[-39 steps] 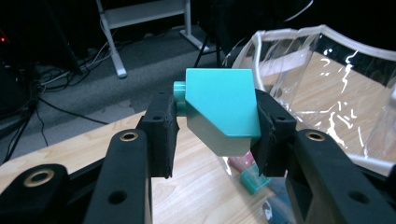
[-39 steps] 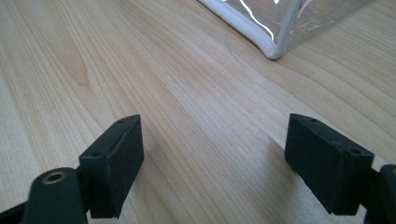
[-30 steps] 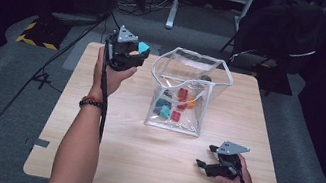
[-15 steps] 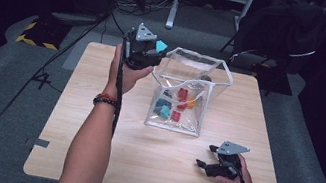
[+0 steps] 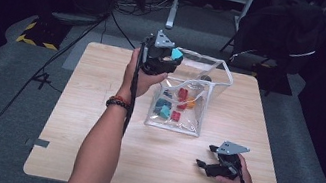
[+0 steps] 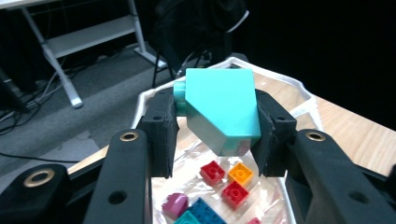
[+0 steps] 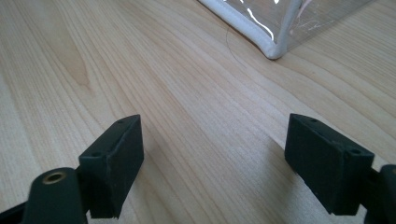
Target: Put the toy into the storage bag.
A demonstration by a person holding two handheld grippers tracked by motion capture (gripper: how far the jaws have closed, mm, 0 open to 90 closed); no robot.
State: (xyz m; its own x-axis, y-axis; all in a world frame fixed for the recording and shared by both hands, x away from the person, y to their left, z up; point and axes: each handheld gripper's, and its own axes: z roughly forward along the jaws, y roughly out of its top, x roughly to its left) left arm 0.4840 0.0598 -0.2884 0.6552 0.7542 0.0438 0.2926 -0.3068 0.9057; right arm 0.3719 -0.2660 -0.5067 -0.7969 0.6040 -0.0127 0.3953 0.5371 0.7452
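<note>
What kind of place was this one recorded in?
Probably a lab or studio set up for recording: a lone wooden table on grey carpet, cables trailing across the dark floor, and hazard tape at the left.

Left gripper (image 5: 172, 60) raised and clamped; right gripper (image 5: 204, 165) low, jaws apart

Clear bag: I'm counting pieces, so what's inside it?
Inside the clear bag lie red, orange, blue, teal and purple bricks. The held teal block covers part of the inside.

wooden table (image 5: 94, 125), black chair (image 5: 278, 30), floor cables (image 5: 130, 7)
</note>
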